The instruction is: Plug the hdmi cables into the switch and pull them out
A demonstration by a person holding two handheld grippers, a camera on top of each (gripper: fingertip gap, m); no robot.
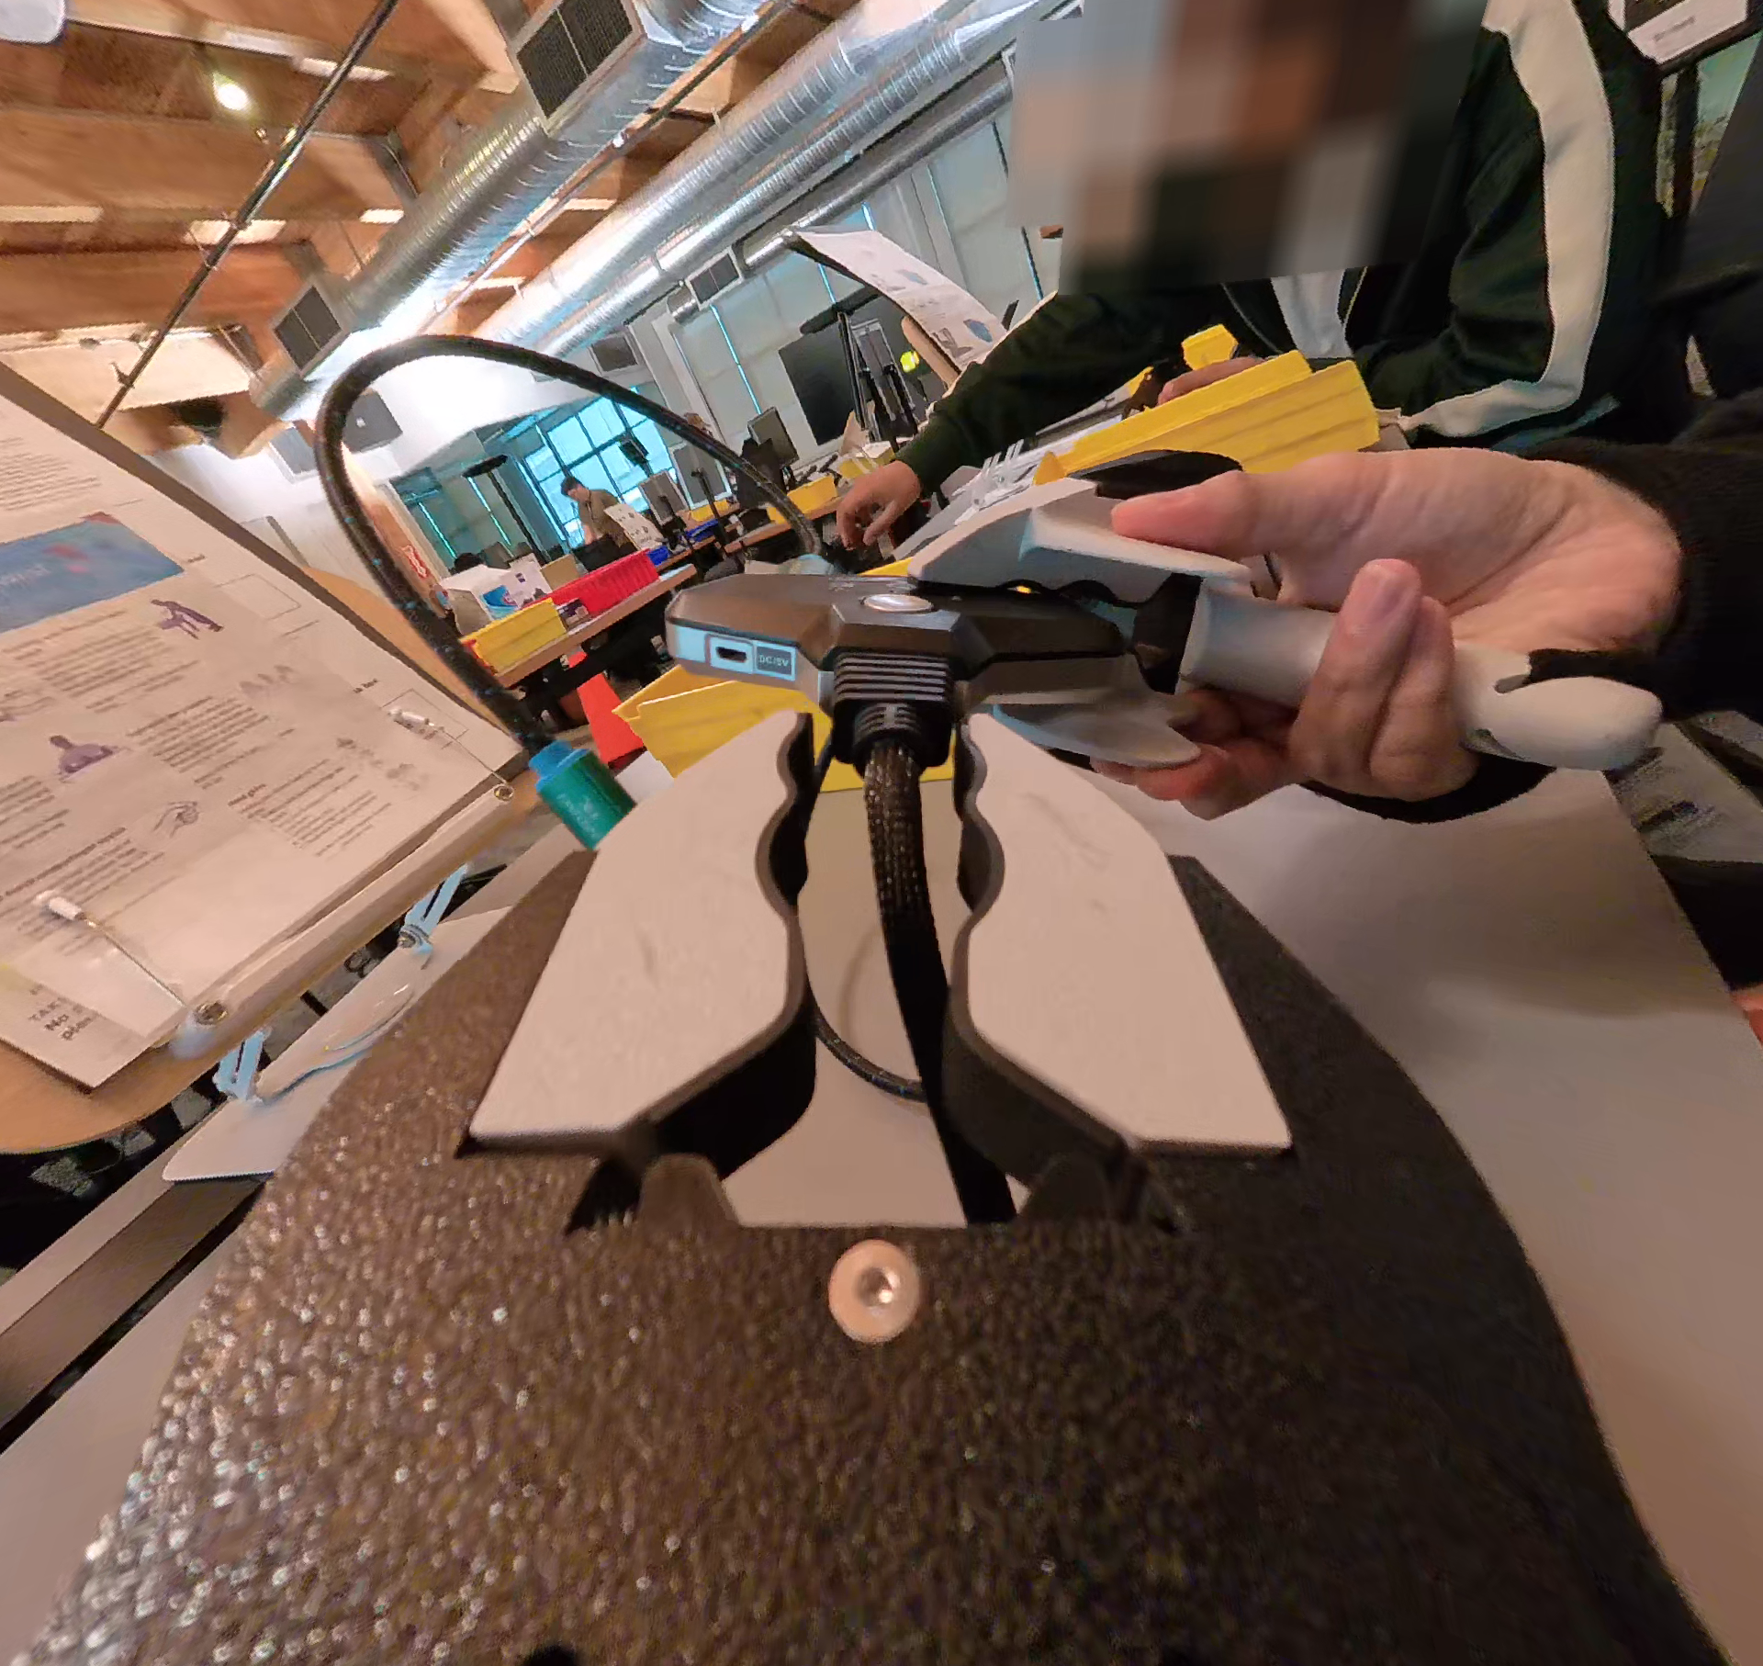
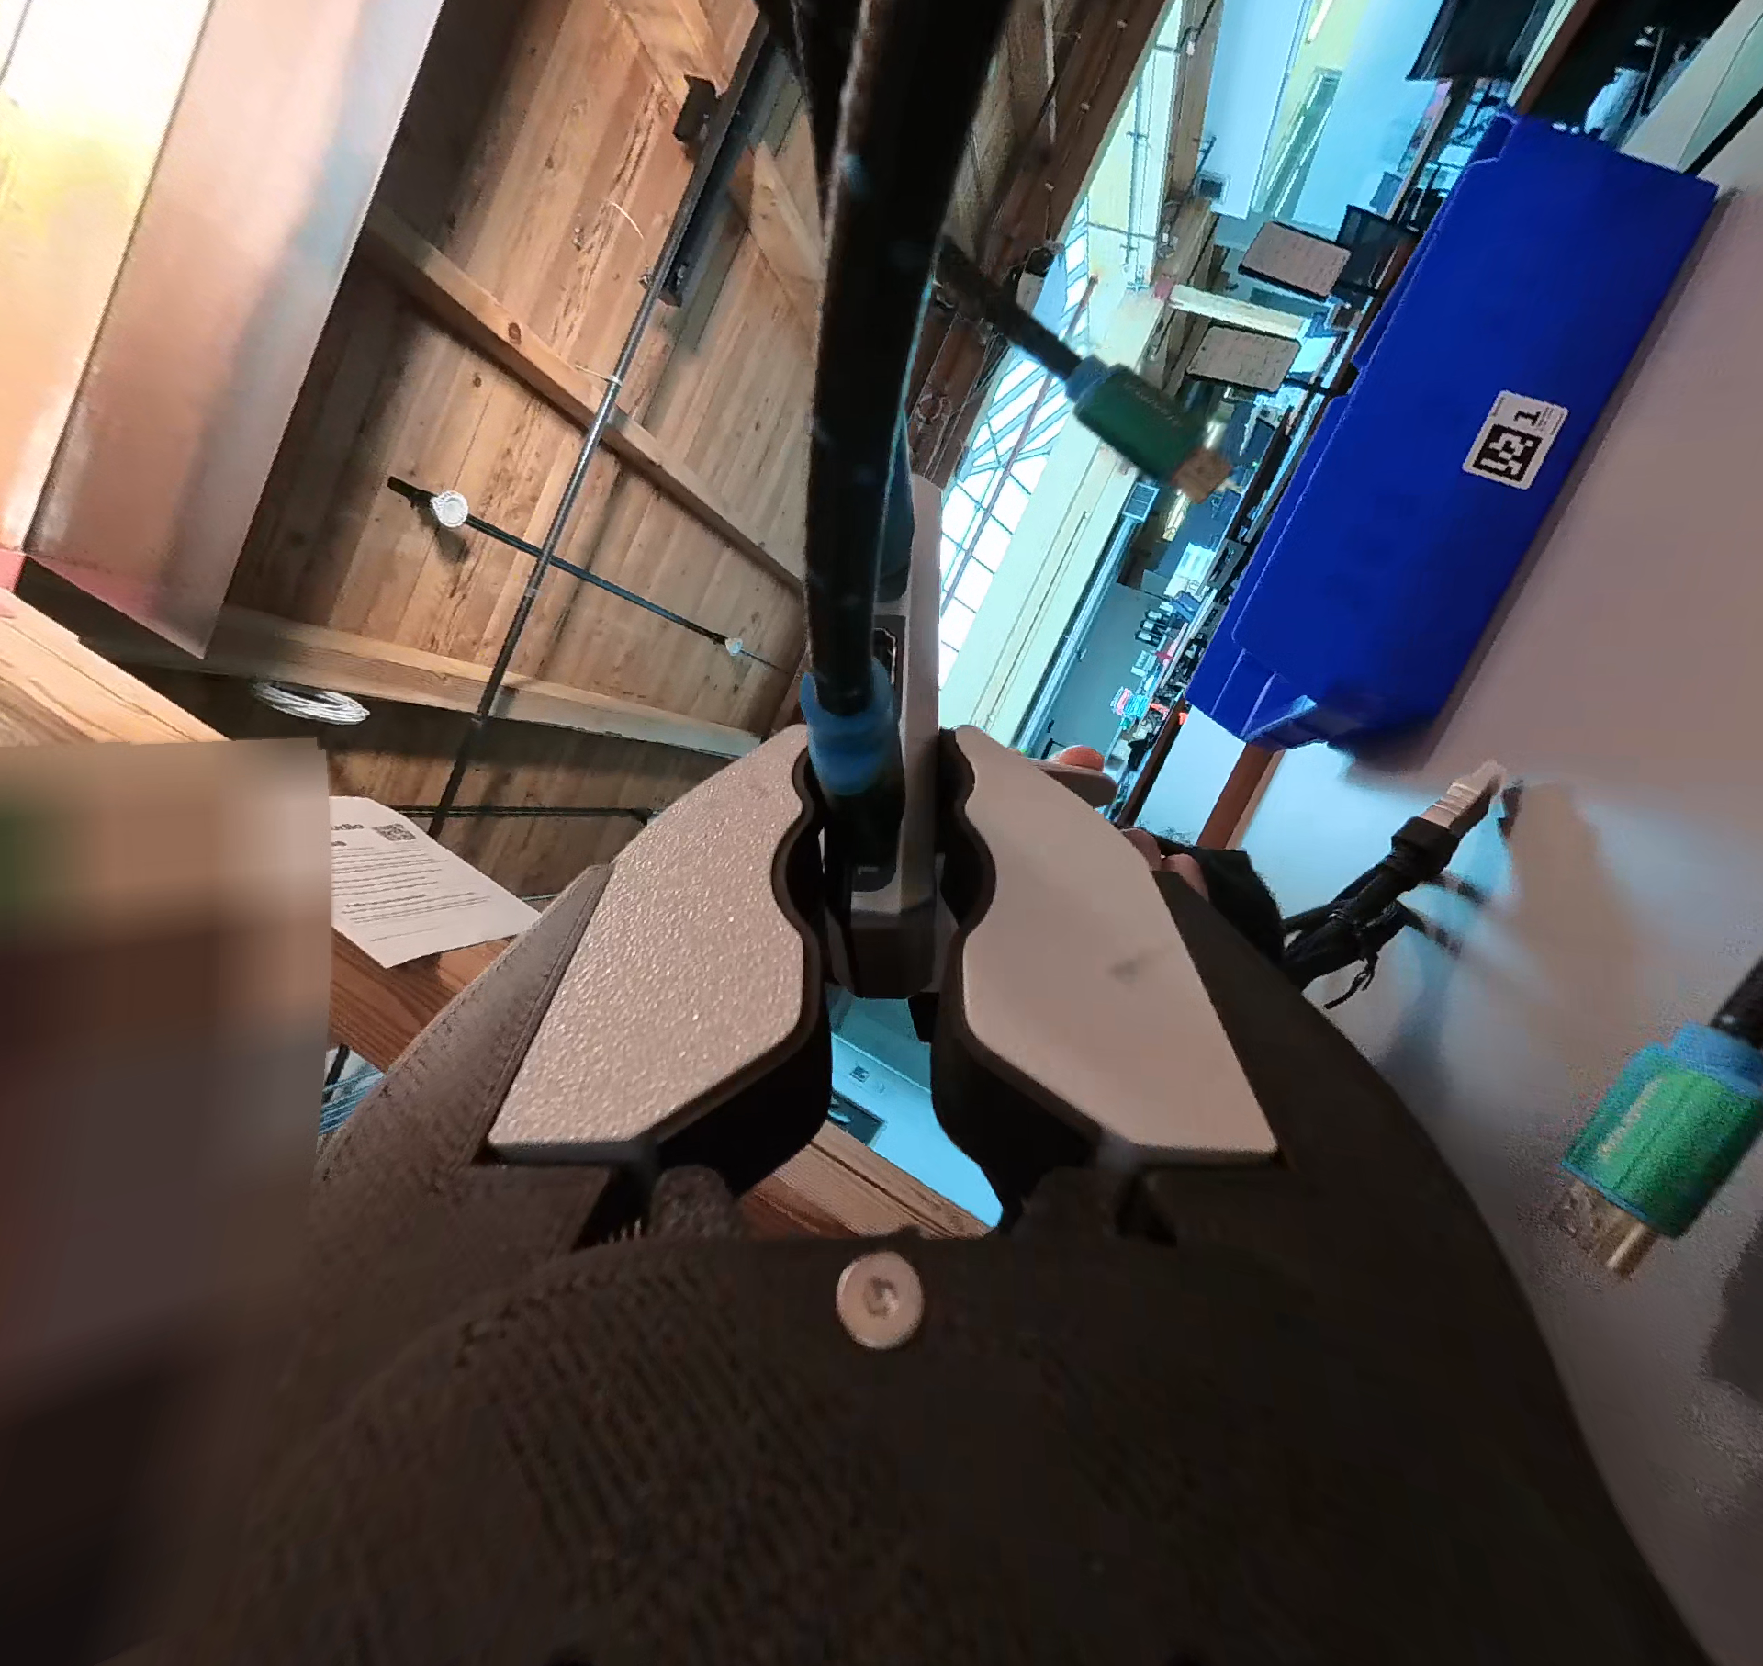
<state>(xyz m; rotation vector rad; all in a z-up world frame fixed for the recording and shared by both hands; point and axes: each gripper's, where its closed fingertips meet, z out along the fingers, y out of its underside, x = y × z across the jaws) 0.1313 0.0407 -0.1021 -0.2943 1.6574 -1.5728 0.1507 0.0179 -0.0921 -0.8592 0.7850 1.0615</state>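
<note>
**Black HDMI switch held aloft between two grippers**

Black and grey, the HDMI switch hangs above the pale worktop, clamped at one end by the right gripper, whose handle a person's hand grasps. A braided black cable is plugged into the switch's near side and runs down between the fingers of the left gripper; its jaws stand apart on either side of the cable, touching nothing visible. A second cable arcs up and over from the switch's far side. In the right wrist view, the right gripper is closed on the switch, beside a blue-collared plug seated in it. A green HDMI plug dangles free nearby, and another green plug lies on the worktop near a blue bin.
</note>
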